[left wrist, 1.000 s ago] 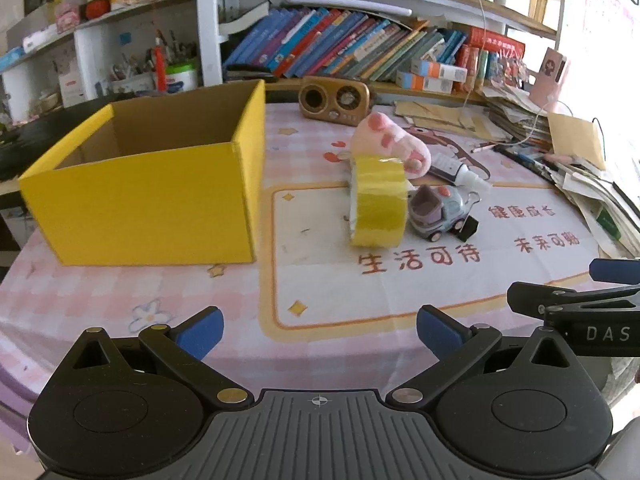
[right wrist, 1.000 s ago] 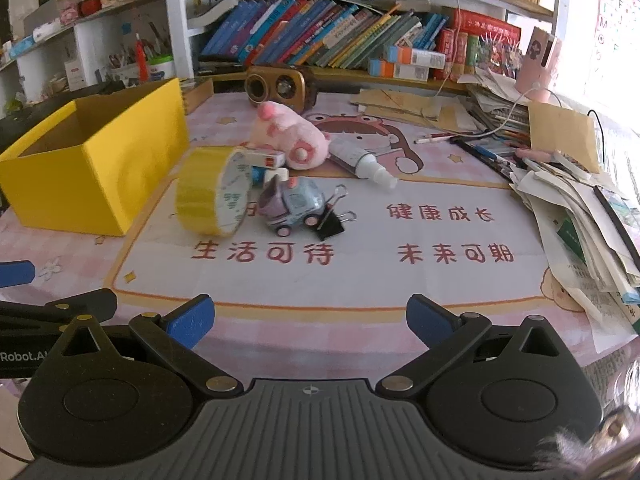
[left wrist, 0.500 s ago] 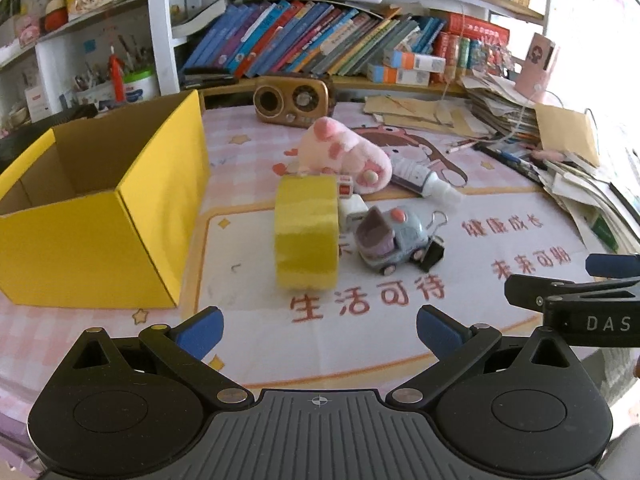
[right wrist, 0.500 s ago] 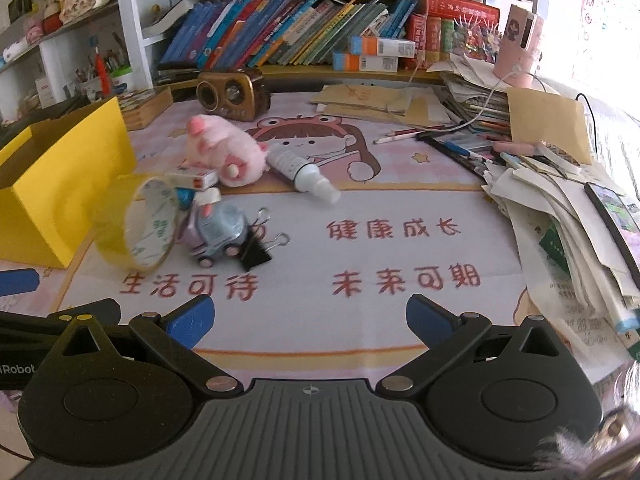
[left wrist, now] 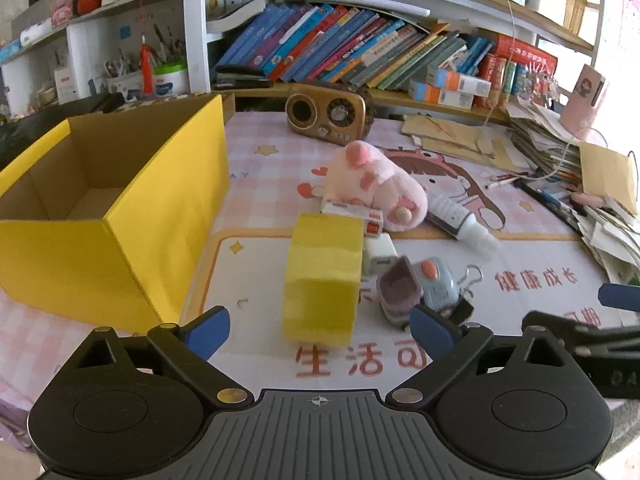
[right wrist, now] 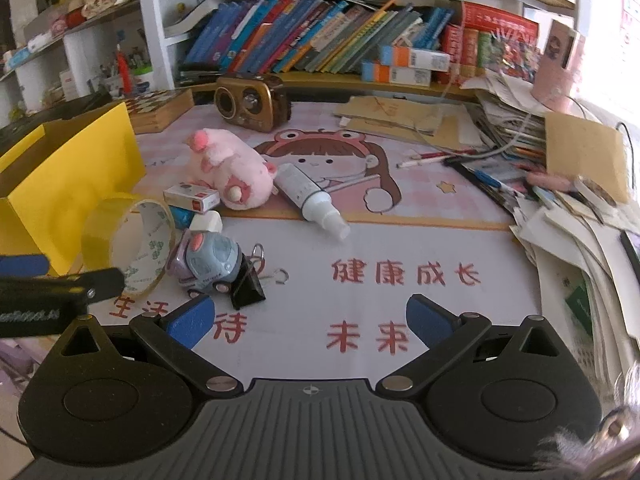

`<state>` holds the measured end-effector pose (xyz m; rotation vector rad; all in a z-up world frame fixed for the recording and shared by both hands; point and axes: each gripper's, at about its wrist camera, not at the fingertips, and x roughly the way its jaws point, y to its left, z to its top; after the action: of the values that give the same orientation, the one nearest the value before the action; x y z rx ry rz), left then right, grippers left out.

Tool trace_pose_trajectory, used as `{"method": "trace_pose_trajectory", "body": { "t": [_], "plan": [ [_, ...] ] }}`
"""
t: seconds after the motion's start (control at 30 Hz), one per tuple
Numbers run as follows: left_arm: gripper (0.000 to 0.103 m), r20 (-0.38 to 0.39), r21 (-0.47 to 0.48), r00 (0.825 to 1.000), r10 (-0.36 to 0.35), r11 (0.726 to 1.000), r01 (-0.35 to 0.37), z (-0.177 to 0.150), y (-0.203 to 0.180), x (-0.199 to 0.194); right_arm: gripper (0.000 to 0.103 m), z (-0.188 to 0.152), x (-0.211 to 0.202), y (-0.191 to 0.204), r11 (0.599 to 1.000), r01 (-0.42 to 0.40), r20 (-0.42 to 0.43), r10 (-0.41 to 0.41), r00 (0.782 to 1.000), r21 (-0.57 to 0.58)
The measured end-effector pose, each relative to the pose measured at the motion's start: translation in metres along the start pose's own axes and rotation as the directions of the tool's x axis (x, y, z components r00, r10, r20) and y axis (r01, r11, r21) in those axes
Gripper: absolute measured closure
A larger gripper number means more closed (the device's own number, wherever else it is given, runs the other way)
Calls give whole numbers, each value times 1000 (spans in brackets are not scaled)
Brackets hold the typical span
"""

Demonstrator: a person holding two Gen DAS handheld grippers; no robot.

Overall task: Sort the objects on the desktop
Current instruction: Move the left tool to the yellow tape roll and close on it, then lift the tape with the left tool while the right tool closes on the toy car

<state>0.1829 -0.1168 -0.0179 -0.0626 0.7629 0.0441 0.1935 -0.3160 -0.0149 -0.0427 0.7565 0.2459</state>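
Note:
A yellow tape roll (left wrist: 322, 276) stands on edge on the mat, directly ahead of my open, empty left gripper (left wrist: 320, 330); it also shows in the right wrist view (right wrist: 128, 242). Beside it are a grey toy car (left wrist: 418, 290) (right wrist: 208, 262), a black binder clip (right wrist: 248, 286), a pink plush (left wrist: 376, 184) (right wrist: 230, 168), a small white box (right wrist: 192, 198) and a white tube (right wrist: 310, 194). An open yellow box (left wrist: 100, 208) stands to the left. My right gripper (right wrist: 310, 320) is open and empty, over the mat right of the car.
A brown radio (left wrist: 330, 114) stands at the back below a shelf of books (left wrist: 360, 52). Stacks of papers and pens (right wrist: 568, 208) crowd the right side. A wooden chessboard case (right wrist: 160, 108) lies behind the yellow box.
Both grippers have moved forward and rightward; the tape roll and toys now sit closer and more central in the left view. Nothing has been grasped.

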Motion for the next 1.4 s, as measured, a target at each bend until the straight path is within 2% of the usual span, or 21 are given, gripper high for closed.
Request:
{"method": "trace_pose_trajectory", "body": {
  "t": [0.23, 0.33, 0.43, 0.47, 0.5, 0.7, 1.0, 1.23, 1.4],
  "plan": [
    [15, -13, 30, 999, 30, 999, -29, 12, -6, 24, 0, 7, 7, -4, 999, -28, 2, 28, 1000, -36],
    [24, -24, 42, 999, 29, 999, -28, 14, -8, 32, 0, 9, 10, -7, 999, -33, 3, 33, 999, -43],
    [44, -41, 46, 999, 23, 999, -22, 13, -9, 39, 0, 10, 12, -10, 998, -37, 4, 37, 999, -46],
    [58, -47, 42, 999, 18, 999, -16, 13, -9, 41, 0, 10, 12, -11, 998, -38, 4, 38, 999, -46],
    [63, -52, 36, 998, 19, 999, -17, 12, -8, 42, 0, 10, 12, -10, 998, -38, 4, 38, 999, -46],
    [63, -26, -24, 1000, 12, 1000, -13, 11, -1, 30, 0, 13, 14, -11, 997, -55, 8, 56, 998, -60],
    [63, 4, -124, 1000, 5, 992, -5, -3, 16, -15, 0, 20, 21, 0, 986, -123, 9, 124, 992, -109],
    [63, 12, -175, 998, 65, 983, -62, -14, 30, -35, 1, 29, 33, 26, 958, -204, -10, 206, 979, -201],
    [63, 12, -204, 994, 109, 973, -105, -21, 37, -43, 2, 35, 46, 40, 946, -205, 0, 212, 977, -253]
  ]
}}
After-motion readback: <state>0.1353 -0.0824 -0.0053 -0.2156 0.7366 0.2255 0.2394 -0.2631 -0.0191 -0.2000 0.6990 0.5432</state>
